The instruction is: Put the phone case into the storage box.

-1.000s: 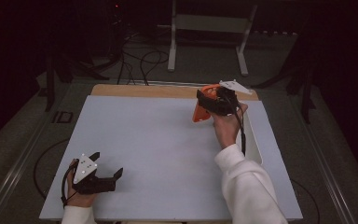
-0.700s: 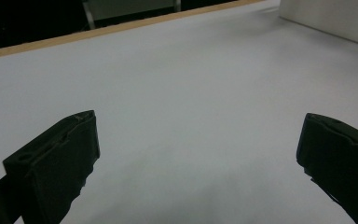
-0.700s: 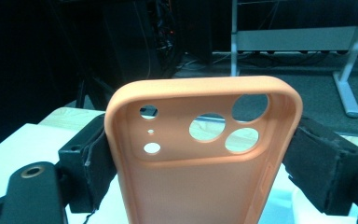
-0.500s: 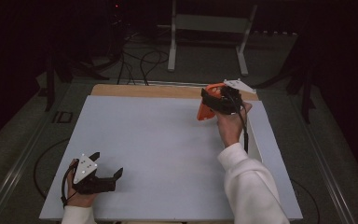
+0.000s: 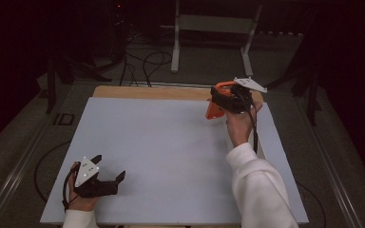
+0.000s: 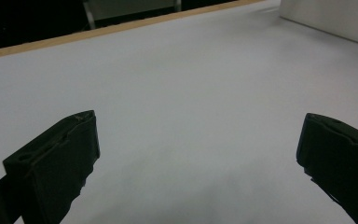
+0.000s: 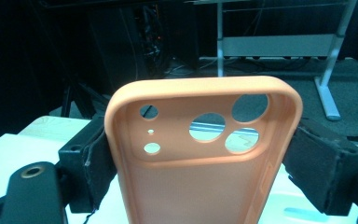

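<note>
Spreading wide, the pale white-topped surface lies bare. Over its far right corner the right gripper hangs, fingers clenched on an orange rubbery phone case. By the surface's near left corner sits the left gripper, fingers released.

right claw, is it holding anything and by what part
Yes: the right claw is shut on an orange phone case, its jaws pressing the case's two long side edges just below the camera holes. The left claw is open, holding nothing.
</note>
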